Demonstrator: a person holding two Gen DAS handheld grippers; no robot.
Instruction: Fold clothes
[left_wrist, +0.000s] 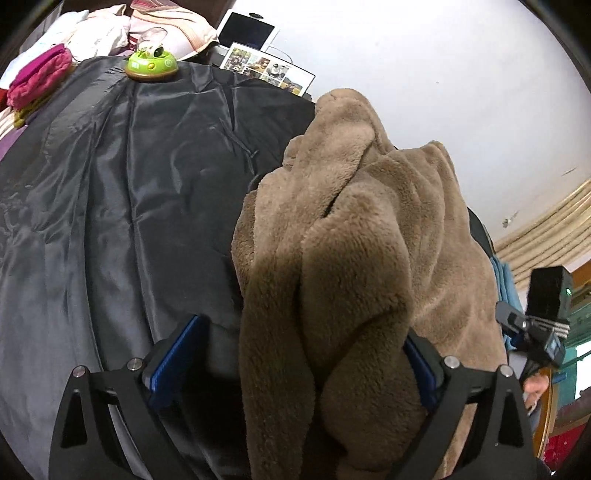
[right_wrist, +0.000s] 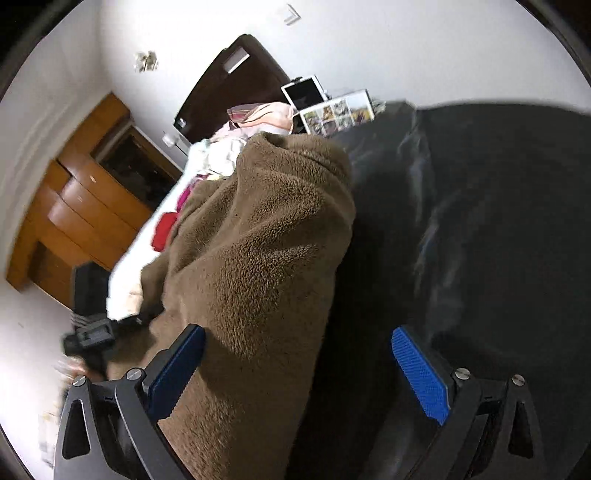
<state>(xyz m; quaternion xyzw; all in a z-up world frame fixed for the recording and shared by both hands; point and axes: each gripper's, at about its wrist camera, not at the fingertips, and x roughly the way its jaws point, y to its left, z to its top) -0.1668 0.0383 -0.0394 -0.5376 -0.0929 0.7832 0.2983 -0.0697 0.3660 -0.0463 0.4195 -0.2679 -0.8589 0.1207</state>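
Both my grippers stood spread: left gripper (left_wrist: 303, 354) straddled the bunched brown fleece garment (left_wrist: 354, 236), unclamped. Right gripper (right_wrist: 299, 369) gaped beside it at nine o'clock. I judged a firm edge pinch wise.

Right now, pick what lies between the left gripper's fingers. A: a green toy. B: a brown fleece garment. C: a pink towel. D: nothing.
B: the brown fleece garment bunches between the left gripper fingers, over the black cloth; the green toy sits far off.
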